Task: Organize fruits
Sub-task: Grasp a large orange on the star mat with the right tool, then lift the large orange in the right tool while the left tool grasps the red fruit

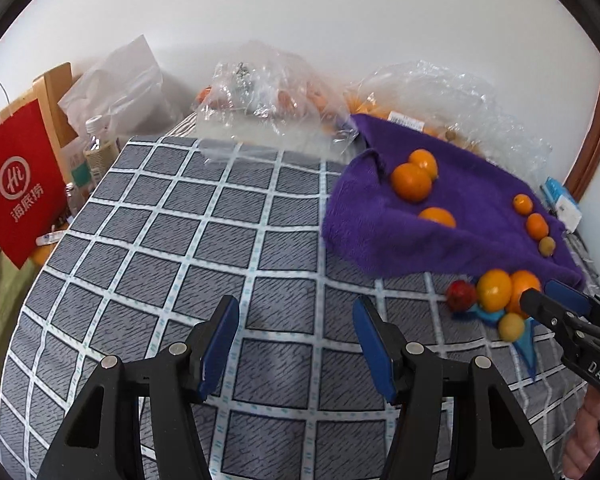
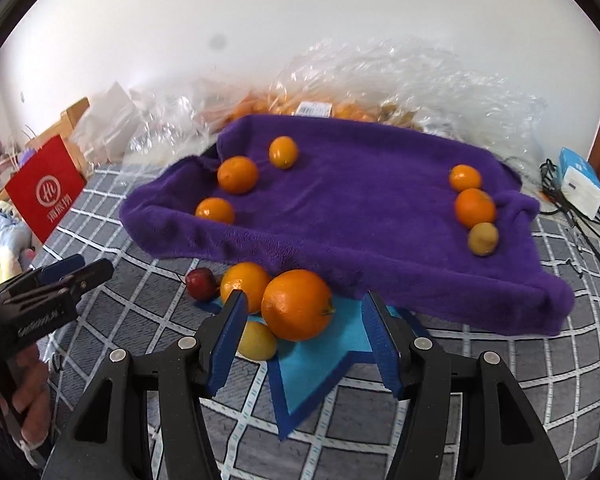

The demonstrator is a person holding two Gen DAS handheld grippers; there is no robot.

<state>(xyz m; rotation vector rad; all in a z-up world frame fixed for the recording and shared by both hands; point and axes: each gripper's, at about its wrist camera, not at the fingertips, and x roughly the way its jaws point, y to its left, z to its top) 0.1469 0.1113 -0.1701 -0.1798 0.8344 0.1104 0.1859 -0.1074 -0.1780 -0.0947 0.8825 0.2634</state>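
Note:
A purple towel (image 2: 360,220) lies on the checked cloth, with three oranges (image 2: 238,174) at its left and two oranges (image 2: 475,207) plus a brownish fruit (image 2: 483,239) at its right. In front of it, a blue star-shaped mat (image 2: 312,364) carries a large orange (image 2: 298,304), a second orange (image 2: 244,284), a yellow fruit (image 2: 258,340) and a small red fruit (image 2: 200,282). My right gripper (image 2: 303,300) is open, and the large orange sits between its tips, untouched. My left gripper (image 1: 296,308) hangs open and empty over bare cloth, left of the pile (image 1: 494,290).
Clear plastic bags (image 1: 268,92) of fruit line the wall behind the towel. A red paper bag (image 1: 18,188) and bottles (image 1: 96,148) stand off the left edge. A tissue box (image 2: 580,184) and cables lie at the right. The checked cloth (image 1: 180,240) is bare on the left.

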